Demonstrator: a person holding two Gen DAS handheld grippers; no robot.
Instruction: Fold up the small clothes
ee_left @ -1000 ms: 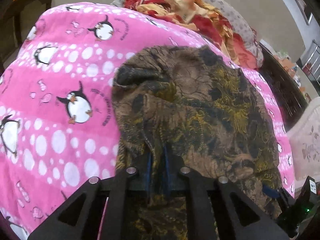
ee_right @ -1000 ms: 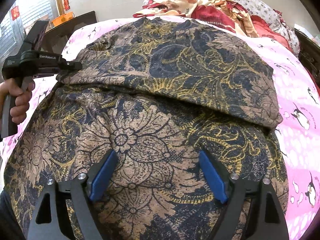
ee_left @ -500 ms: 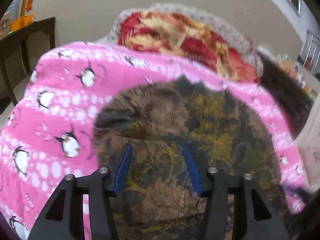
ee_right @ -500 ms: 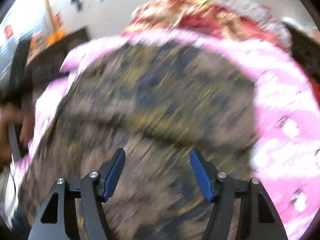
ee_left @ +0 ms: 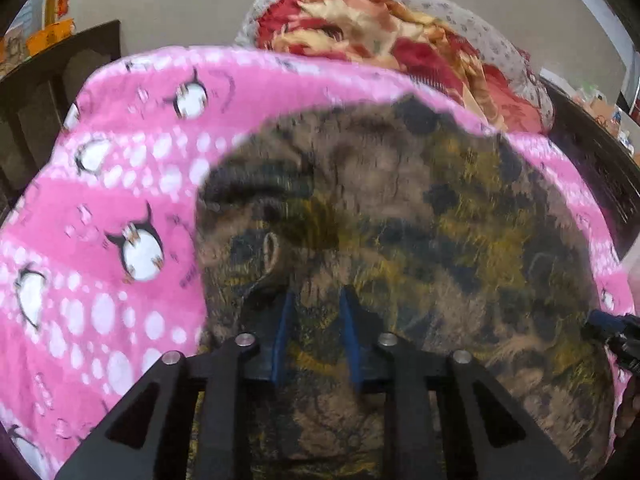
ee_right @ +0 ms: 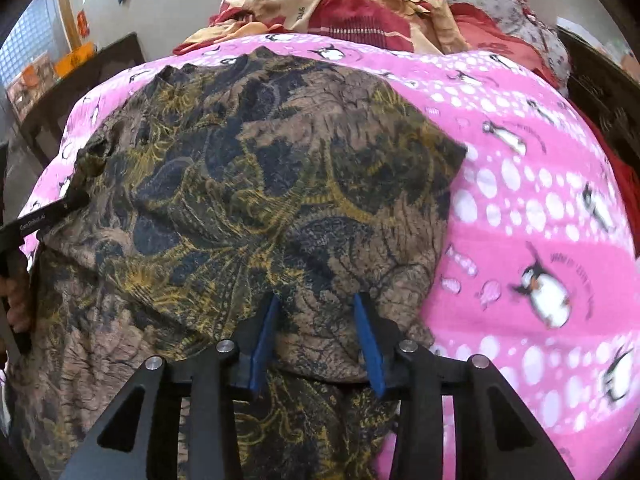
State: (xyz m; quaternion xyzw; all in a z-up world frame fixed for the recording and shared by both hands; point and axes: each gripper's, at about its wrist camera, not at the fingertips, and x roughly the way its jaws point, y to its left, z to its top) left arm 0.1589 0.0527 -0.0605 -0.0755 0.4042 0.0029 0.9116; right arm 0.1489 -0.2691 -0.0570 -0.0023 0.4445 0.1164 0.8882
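- Looking down the left wrist view first: the left gripper [ee_left: 316,336] sits low over the near-left part of the brown patterned garment [ee_left: 400,240], its blue pads only partly spread with cloth between and under them — whether they're really pinching a fold I can't tell, it's blurry.
- The garment lies straight ahead and off to the right of those tongs, flat on the pink penguin blanket [ee_left: 120,200]; the tip of the right gripper [ee_left: 612,332] pokes in at the far right edge.
- Right wrist view: the right gripper [ee_right: 316,336] is at the garment's [ee_right: 260,180] near-right corner, pads partly spread with a hump of cloth between them — not visibly clamped.
- From here the cloth stretches ahead and to the left, long axis running roughly left-right between the two tools, so each one is nearest its own end. The left gripper [ee_right: 44,216] shows at the left edge, touching the cloth.
- Count: one garment, two grippers, one blanket [ee_right: 540,220], plus one heap of red and orange bedding [ee_right: 360,4] at the far end.
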